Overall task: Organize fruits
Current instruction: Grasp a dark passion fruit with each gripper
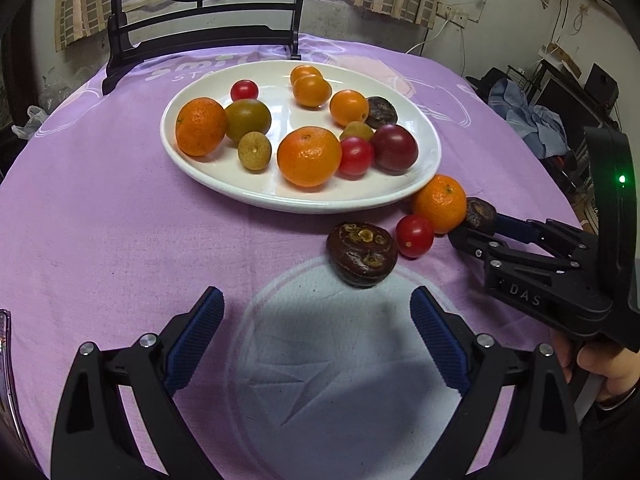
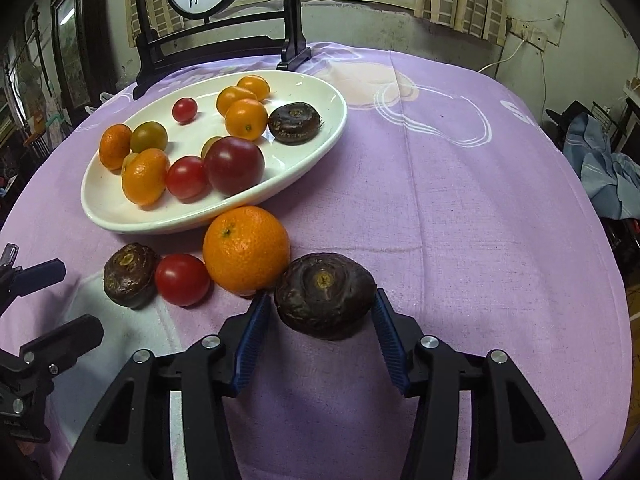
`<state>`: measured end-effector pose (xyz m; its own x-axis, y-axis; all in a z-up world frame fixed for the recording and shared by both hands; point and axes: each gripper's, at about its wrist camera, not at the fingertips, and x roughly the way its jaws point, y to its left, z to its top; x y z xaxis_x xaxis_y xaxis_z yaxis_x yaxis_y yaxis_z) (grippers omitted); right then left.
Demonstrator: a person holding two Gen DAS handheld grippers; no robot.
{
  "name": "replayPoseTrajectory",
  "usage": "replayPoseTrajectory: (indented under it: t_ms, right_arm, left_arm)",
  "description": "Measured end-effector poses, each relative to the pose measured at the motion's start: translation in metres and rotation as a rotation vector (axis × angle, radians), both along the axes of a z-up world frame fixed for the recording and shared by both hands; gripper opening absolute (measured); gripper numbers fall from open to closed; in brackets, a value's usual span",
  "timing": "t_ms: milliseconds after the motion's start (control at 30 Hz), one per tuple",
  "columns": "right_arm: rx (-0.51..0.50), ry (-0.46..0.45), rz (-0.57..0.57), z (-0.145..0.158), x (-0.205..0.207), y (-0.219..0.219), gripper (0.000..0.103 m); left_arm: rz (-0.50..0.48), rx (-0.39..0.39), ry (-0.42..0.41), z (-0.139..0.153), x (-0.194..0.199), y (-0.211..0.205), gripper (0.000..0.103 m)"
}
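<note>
Right tool (image 2: 320, 312) has its blue pads on both sides of a dark brown wrinkly round fruit (image 2: 325, 295) on the purple tabletop (image 2: 460, 208), seemingly just touching, beside a big orange mandarin (image 2: 246, 249), so a loose squeeze could let it roll away.

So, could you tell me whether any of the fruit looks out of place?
Yes. Four pieces lie on the purple cloth beside the white plate, not on it: an orange, a red tomato and two dark brown fruits, the second between the right gripper's pads.
</note>
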<state>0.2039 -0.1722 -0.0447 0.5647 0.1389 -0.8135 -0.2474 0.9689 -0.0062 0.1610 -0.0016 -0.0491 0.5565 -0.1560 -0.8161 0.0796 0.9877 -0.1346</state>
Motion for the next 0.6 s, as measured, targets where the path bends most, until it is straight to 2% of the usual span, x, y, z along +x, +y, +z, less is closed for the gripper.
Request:
replayPoseTrajectory:
  t_ms: [33, 200, 600]
  right_arm:
    - [-0.001, -0.003, -0.003, 0.0, -0.001, 0.0, 0.048]
    - [0.043, 0.01, -0.023, 0.003, -0.009, -0.007, 0.047]
    - [0.131, 0.003, -0.057, 0.01, -0.05, -0.031, 0.047]
  left_arm:
    - [-0.002, 0.002, 0.001, 0.0, 0.0, -0.001, 0.092]
    - [0.008, 0.024, 0.003, -0.003, 0.001, -0.001, 0.092]
    - [-0.004, 0.001, 0.025, -0.011, 0.001, -0.005, 0.092]
